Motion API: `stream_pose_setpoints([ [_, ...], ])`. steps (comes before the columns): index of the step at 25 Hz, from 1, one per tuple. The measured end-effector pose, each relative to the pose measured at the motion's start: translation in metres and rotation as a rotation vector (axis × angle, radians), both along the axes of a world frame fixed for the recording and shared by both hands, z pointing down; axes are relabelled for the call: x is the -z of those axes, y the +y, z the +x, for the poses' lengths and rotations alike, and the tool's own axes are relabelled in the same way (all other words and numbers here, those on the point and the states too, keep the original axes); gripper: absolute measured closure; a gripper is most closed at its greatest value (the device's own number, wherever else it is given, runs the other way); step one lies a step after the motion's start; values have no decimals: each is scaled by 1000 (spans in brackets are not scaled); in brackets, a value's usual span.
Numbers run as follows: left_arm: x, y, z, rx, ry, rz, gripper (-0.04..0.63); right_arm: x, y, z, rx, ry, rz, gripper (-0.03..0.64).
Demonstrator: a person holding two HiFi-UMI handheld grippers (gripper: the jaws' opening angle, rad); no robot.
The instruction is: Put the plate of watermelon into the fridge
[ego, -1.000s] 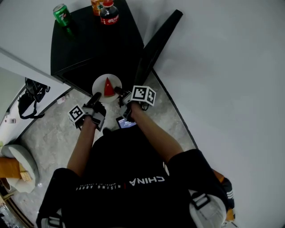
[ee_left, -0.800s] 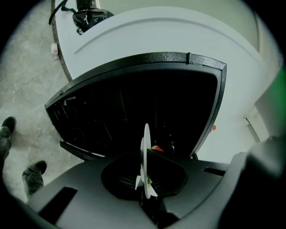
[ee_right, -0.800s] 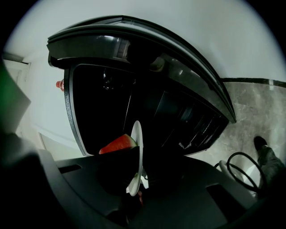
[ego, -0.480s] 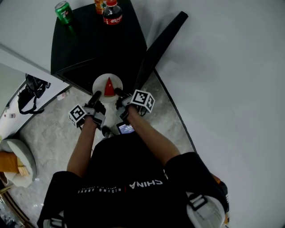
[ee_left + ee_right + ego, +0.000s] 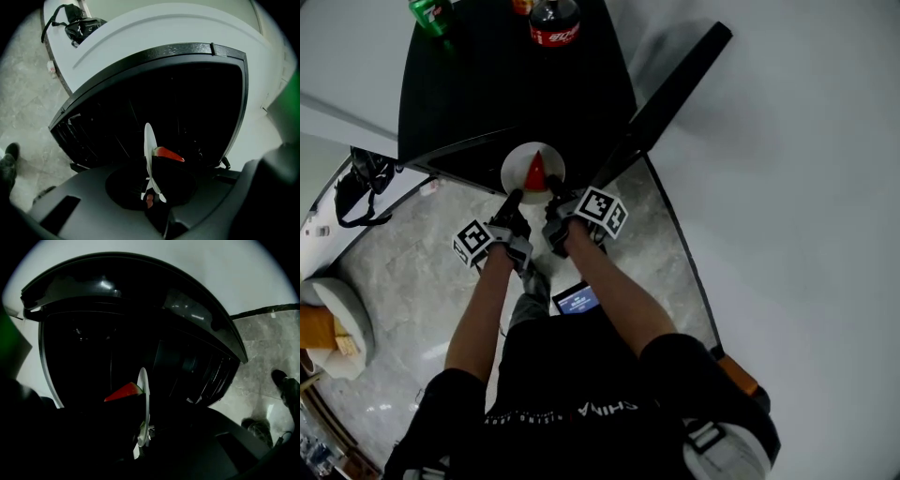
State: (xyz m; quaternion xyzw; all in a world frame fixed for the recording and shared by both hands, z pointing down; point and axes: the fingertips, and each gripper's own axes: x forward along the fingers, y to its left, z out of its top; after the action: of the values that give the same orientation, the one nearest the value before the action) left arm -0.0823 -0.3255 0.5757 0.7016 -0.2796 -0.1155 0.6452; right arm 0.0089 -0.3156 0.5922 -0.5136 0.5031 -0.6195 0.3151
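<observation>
A white plate (image 5: 514, 166) carrying a red watermelon wedge (image 5: 535, 172) hangs level at the front edge of the black fridge (image 5: 497, 94), whose door (image 5: 670, 94) stands open to the right. My left gripper (image 5: 515, 199) is shut on the plate's near-left rim and my right gripper (image 5: 553, 200) on its near-right rim. In the left gripper view the plate (image 5: 149, 145) shows edge-on with the wedge (image 5: 168, 153) to its right, before the dark fridge interior (image 5: 154, 103). The right gripper view mirrors this, with plate (image 5: 143, 399) and wedge (image 5: 123, 392).
A cola bottle (image 5: 555, 21) and a green can (image 5: 431, 11) stand on the fridge top. A black bag (image 5: 356, 192) lies on a white ledge at the left. A round cushion (image 5: 337, 328) sits on the marble floor. A white wall runs along the right.
Both grippers have carried the plate forward and a little right, up to the fridge's opening. The person has stepped closer to the fridge.
</observation>
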Motion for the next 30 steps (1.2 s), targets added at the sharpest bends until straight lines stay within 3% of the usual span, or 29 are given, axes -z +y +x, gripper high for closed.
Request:
stream_pose_setpoints([
  [11, -93, -74, 33, 167, 92, -94, 569, -87, -77, 36, 14, 76, -26, 591],
  [17, -125, -89, 35, 226, 86, -105, 571, -117, -90, 40, 16, 119, -31, 591],
  [30, -139, -116, 37, 271, 43, -106, 572, -129, -100, 35, 196, 248, -44, 580],
])
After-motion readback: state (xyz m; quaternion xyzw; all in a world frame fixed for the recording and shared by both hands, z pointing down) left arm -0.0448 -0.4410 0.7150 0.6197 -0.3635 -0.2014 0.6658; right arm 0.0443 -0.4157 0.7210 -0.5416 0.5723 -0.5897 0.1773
